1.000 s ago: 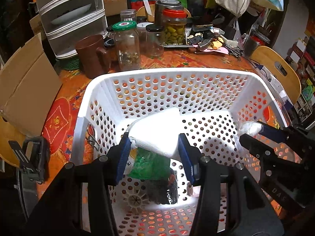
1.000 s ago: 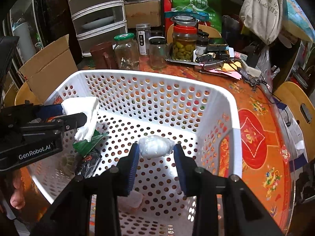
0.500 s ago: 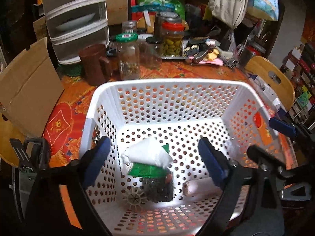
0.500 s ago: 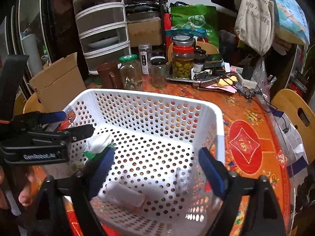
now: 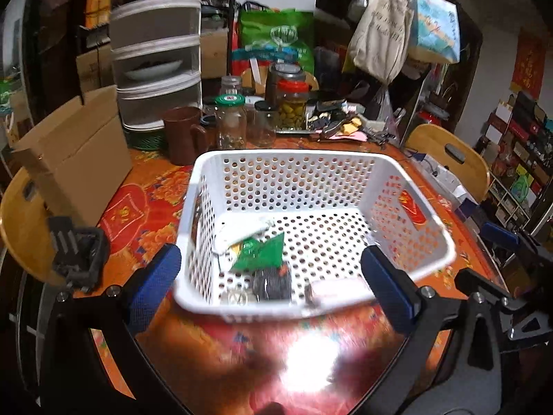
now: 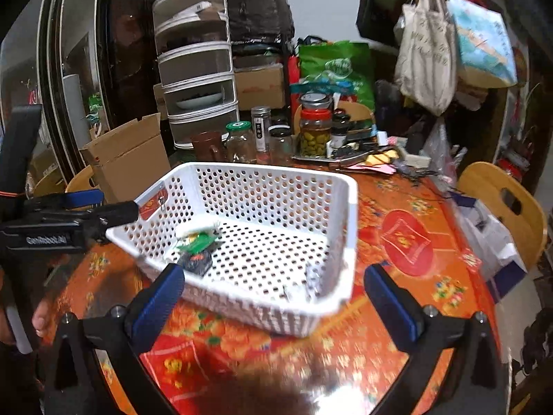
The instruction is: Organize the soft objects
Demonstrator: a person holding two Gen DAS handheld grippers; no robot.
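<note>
Presently both the left gripper [image 5: 271,285] and right gripper [image 6: 274,301] are opening wide, nothing between their blue pads, soft packets lying in the white perforated plastic basket [image 5: 428,221]; advise clearing its near rim before reaching elsewhere; legible: "GenRobot.AI" on the left gripper body.

Your white perforated plastic basket [image 5: 300,173] looks smooth and matt; the red-orange patterned tablecloth [image 6: 408,242] beneath shines glossy. Upper left, the brown cardboard box [image 5: 76,162] is dull; clear glass jars [image 5: 231,124] gleam.
</note>
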